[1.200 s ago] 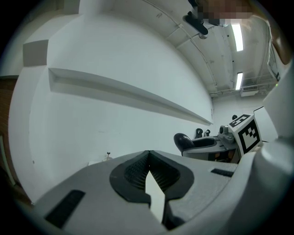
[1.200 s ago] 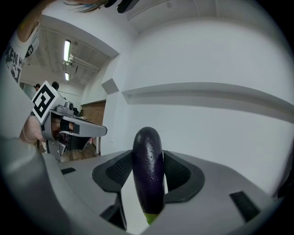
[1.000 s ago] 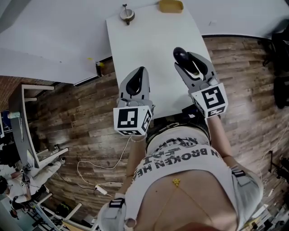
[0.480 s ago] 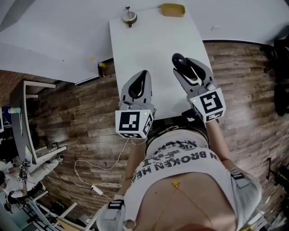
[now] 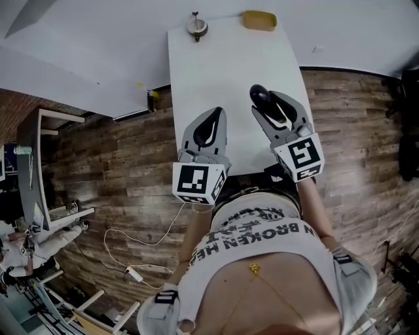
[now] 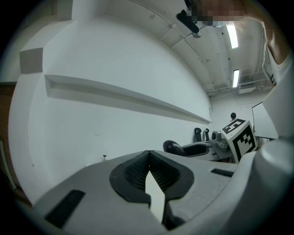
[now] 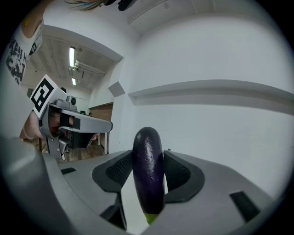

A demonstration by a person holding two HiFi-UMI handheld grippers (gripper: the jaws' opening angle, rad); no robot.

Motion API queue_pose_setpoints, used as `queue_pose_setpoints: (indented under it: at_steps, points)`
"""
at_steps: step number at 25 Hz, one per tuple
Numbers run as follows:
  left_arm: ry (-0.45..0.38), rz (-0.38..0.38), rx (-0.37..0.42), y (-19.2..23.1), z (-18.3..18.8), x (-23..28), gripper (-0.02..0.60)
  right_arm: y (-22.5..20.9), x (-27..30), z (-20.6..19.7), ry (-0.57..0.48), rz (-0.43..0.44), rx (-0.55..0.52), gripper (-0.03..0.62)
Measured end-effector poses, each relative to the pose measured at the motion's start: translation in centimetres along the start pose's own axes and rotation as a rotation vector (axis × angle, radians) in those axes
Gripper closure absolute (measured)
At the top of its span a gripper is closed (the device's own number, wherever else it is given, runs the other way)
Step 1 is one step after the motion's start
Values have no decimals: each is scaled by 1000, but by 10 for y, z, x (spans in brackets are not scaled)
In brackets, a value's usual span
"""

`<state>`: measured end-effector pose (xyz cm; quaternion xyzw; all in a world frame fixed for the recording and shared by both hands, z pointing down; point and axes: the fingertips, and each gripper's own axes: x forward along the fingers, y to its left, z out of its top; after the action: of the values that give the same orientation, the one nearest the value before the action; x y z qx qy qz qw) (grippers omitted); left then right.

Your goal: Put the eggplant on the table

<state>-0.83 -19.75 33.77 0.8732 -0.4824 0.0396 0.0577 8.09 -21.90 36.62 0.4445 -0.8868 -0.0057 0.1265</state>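
A dark purple eggplant [image 5: 260, 97] stands clamped between the jaws of my right gripper [image 5: 272, 105], over the near right part of the white table [image 5: 222, 72]. In the right gripper view the eggplant [image 7: 148, 170] runs up between both pads, its green stem end low and its rounded tip jutting past the right gripper [image 7: 148, 156]. My left gripper [image 5: 216, 112] hovers over the table's near left part, shut with nothing in it. The left gripper [image 6: 148, 153] has its tips meeting in its own view, where the eggplant [image 6: 173, 147] shows off to the right.
A small round object with a knob [image 5: 196, 27] and a yellow object [image 5: 259, 19] sit at the table's far end. Wooden floor surrounds the table. A cable [image 5: 157, 242] lies on the floor at left, and a metal frame [image 5: 39, 163] stands further left.
The head view has drifted a little, so the table sits further right in the picture. Both grippers keep their places over the table's near end, and the eggplant stays clamped.
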Motion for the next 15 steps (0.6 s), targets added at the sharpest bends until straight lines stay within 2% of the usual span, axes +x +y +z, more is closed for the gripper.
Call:
queue_pose_setpoints:
  at_steps: [15]
  points:
    - [7,-1,-14,-8,-9,-12,575,22,7,-17,51,62,-42,385]
